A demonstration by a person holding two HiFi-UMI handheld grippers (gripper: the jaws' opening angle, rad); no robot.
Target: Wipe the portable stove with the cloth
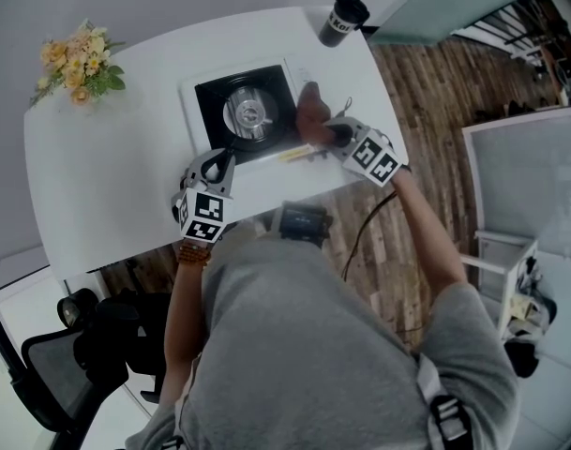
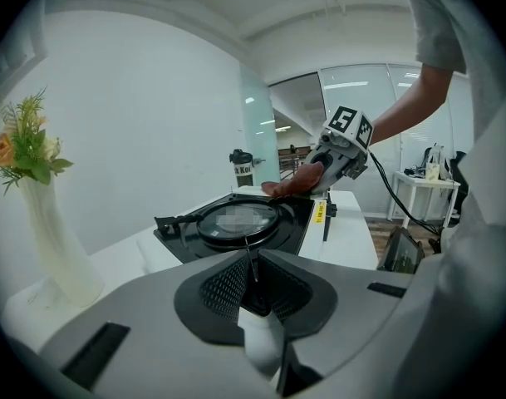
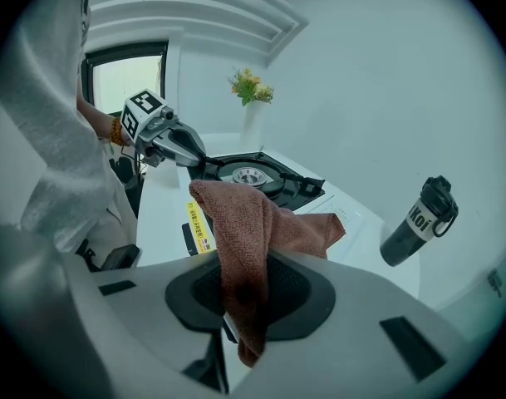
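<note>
The portable stove (image 1: 247,111) is white with a black top and a round burner, and it sits mid-table. My right gripper (image 1: 334,139) is shut on a brown cloth (image 1: 308,115) that lies over the stove's right edge. In the right gripper view the cloth (image 3: 244,223) rises from between the jaws and drapes toward the stove (image 3: 253,177). My left gripper (image 1: 221,164) is at the stove's front left corner. Its jaws are shut with nothing between them, and they point across the stove (image 2: 236,223) at the cloth (image 2: 294,183).
A vase of yellow flowers (image 1: 79,64) stands at the table's far left. A dark cup (image 1: 343,17) is at the far right corner. The white table (image 1: 116,176) ends just in front of the stove. A black chair (image 1: 69,354) is low on the left.
</note>
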